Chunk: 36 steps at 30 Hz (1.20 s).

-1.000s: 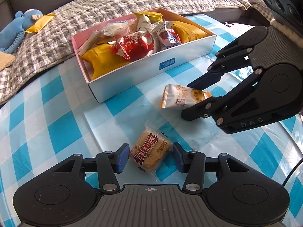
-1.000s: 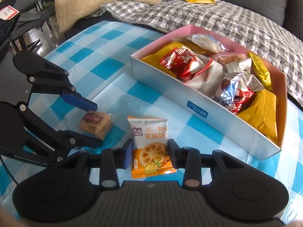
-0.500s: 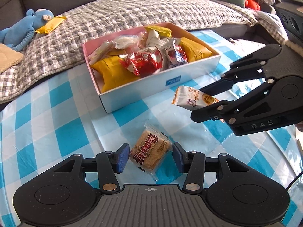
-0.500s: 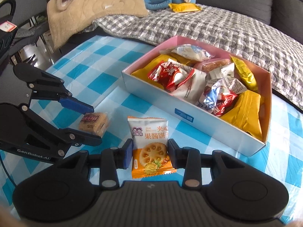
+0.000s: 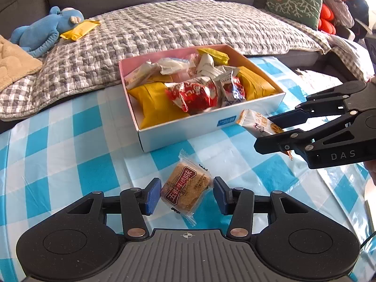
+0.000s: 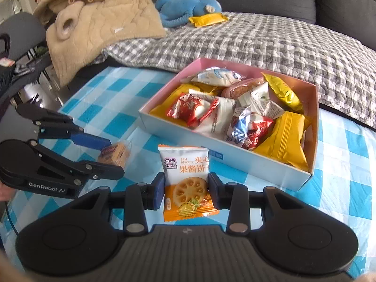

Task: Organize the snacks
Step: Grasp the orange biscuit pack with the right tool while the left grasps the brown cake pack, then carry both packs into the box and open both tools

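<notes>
Since 1 second ago both packets have risen off the desk (image 5: 70, 141): the right gripper (image 6: 186, 189) pinches the biscuit packet (image 6: 185, 183) and the left gripper (image 5: 187, 193), jaws pressed on the beef cake (image 5: 185, 189), so 2 snacks now approach the box (image 5: 211, 127).

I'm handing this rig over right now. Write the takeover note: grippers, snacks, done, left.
Right gripper: shut on the jam biscuit packet, held above the table near the snack box's front wall.
Left gripper: shut on the brown beef-flavour packet, lifted off the checked tablecloth.
Done: the box already holds many packets.
Left: drop both held packets into the box. One yellow packet lies on the sofa blanket by the blue plush; possibly collect it.
</notes>
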### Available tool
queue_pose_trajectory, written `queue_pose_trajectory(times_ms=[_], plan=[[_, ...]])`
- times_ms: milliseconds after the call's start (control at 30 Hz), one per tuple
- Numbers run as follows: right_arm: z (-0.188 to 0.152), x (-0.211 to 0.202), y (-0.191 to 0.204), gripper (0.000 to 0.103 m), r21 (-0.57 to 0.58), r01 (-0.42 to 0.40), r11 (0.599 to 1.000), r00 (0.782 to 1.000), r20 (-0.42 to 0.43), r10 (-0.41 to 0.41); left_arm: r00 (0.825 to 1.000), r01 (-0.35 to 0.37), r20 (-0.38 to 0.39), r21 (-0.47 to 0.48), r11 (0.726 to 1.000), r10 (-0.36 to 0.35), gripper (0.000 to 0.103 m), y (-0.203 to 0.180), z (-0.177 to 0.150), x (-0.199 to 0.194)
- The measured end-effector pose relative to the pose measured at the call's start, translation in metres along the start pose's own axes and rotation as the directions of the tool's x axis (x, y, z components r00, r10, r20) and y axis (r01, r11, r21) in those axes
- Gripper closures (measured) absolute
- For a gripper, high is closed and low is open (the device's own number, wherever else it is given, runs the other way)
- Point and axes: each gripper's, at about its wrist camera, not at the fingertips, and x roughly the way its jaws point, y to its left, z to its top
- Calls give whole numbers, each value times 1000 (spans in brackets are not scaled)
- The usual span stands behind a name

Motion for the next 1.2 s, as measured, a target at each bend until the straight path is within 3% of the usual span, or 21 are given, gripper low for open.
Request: queue_pose_trajectory(times_ms=[333, 433, 567, 667, 800, 933, 1067, 1200], plan=[[6, -12, -14, 67, 73, -8, 997, 998, 56, 4, 998, 10, 56, -110, 994, -4, 57, 11, 15, -11], [7, -19, -26, 67, 113, 6, 994, 996, 89, -17, 996, -12, 85, -138, 990, 24, 57, 19, 22, -18], [7, -25, -55, 67, 240, 80, 967, 987, 115, -111, 993, -30, 101, -249, 968, 57, 57, 43, 30, -22], [7, -26, -73, 67, 332, 127, 934, 975, 131, -180, 993, -46, 96, -277, 960, 75, 57, 50, 34, -17], [5, -21, -89, 67, 415, 165, 895, 962, 134, -239, 990, -14, 131, -315, 949, 58, 57, 53, 42, -13], [7, -15, -98, 67, 469, 152, 870, 960, 140, -243, 988, 38, 151, -340, 940, 15, 57, 49, 55, -6], [11, -11, -105, 67, 494, 124, 861, 962, 153, -226, 990, 27, 138, -320, 947, 18, 57, 38, 71, 10], [16, -7, -108, 67, 499, 93, 862, 962, 177, -206, 988, 66, 156, -324, 944, -15, 57, 31, 86, 20]])
